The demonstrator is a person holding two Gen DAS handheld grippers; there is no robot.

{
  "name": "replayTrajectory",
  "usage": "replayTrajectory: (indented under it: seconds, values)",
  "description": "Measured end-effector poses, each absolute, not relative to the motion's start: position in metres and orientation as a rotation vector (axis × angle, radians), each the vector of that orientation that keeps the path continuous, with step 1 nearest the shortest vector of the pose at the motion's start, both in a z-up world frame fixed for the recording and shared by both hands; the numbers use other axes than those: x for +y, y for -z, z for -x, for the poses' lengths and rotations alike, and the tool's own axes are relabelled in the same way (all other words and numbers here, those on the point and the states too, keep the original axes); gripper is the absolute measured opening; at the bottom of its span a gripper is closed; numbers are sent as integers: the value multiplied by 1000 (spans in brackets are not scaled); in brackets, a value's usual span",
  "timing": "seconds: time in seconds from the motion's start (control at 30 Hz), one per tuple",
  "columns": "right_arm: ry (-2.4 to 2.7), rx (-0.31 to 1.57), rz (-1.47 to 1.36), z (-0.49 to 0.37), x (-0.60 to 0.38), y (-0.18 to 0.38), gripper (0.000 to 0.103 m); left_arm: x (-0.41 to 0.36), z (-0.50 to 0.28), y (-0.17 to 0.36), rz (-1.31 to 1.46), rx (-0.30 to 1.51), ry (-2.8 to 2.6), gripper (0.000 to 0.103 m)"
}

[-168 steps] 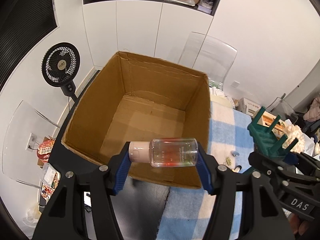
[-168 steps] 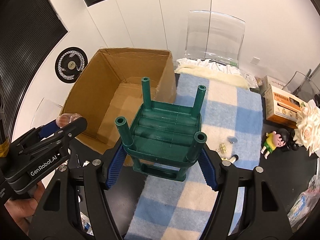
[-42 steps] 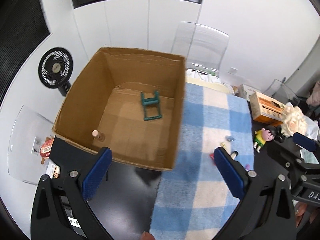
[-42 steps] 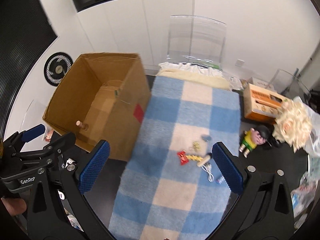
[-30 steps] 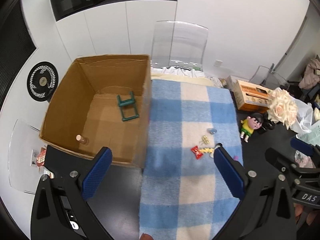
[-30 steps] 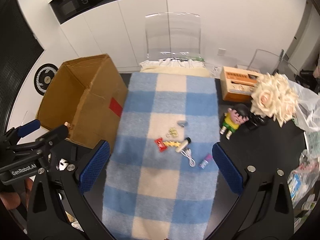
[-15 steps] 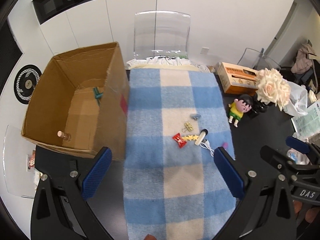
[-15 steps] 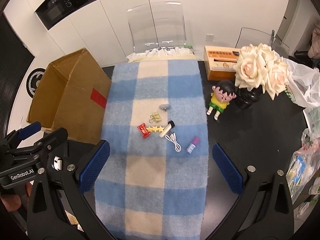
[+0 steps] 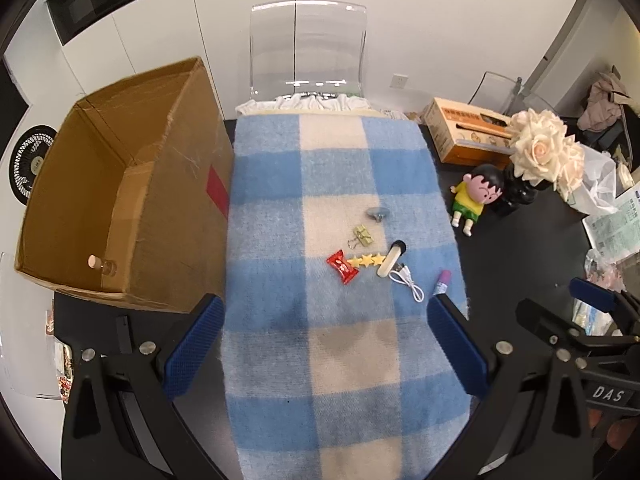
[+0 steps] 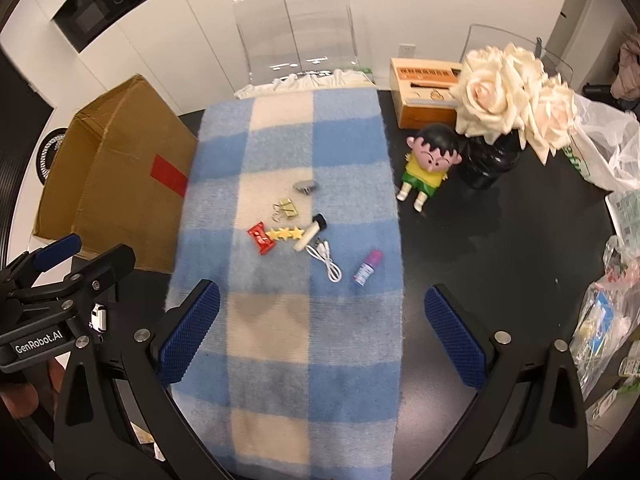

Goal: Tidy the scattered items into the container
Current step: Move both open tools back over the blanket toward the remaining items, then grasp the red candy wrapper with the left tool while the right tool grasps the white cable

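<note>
A big cardboard box (image 9: 176,216) (image 10: 120,184) stands at the left; a small clear bottle (image 9: 100,266) lies inside it. On the blue checked blanket (image 9: 344,360) (image 10: 304,344) lie a red sweet wrapper (image 9: 341,266) (image 10: 260,237), a yellow star clip (image 9: 364,259) (image 10: 285,233), a white tube (image 9: 391,258) (image 10: 310,231), a white cable (image 9: 406,280) (image 10: 325,260), a gold binder clip (image 9: 361,236) (image 10: 285,207), a grey clip (image 9: 378,213) (image 10: 306,187) and a purple-capped bottle (image 9: 441,282) (image 10: 367,267). Both my left gripper (image 9: 326,350) and right gripper (image 10: 322,334) hang open and empty above the blanket's near part.
A cartoon doll (image 9: 474,198) (image 10: 426,168), cream roses in a black vase (image 9: 536,160) (image 10: 504,120) and an orange carton (image 9: 464,136) (image 10: 424,88) stand right of the blanket. A clear chair (image 9: 308,48) is behind; plastic bags (image 10: 604,320) at far right.
Both grippers let go of the bottle and green stool into the box, opened, and swung right and back over the blanket.
</note>
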State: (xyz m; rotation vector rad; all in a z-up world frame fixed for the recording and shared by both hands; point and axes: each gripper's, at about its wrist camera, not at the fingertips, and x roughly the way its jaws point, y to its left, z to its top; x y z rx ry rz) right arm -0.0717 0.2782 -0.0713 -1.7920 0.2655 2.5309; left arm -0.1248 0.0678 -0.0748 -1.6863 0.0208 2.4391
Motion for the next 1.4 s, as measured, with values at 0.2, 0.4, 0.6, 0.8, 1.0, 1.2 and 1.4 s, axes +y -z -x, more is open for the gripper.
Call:
replayTrajectory:
  seconds: [0.2,0.4,0.6,0.8,1.0,1.2,1.4]
  values:
    - [-2477,287,1816,75,290,91,103,75,132,93,1718,28,-2403,101]
    - [-2438,308,1852,84,296,114,103,83,141,117,1742,69,-2368,101]
    - [-2389,347,1893,92,303,145,103,84,154,146,1791,46,-2331,101]
    - [-2361,358,1944,101,303,172,103,89,169,174,1831,59,-2294,101]
    - [-2345,359,1993,118,298,200,97,94,185,205,1894,69,-2242,89]
    - [-2324,361,2024,132,296,225,88,98,199,236,1956,75,-2185,71]
    - [-2316,323,2083,142,287,248,83,96,204,259,1998,61,-2159,70]
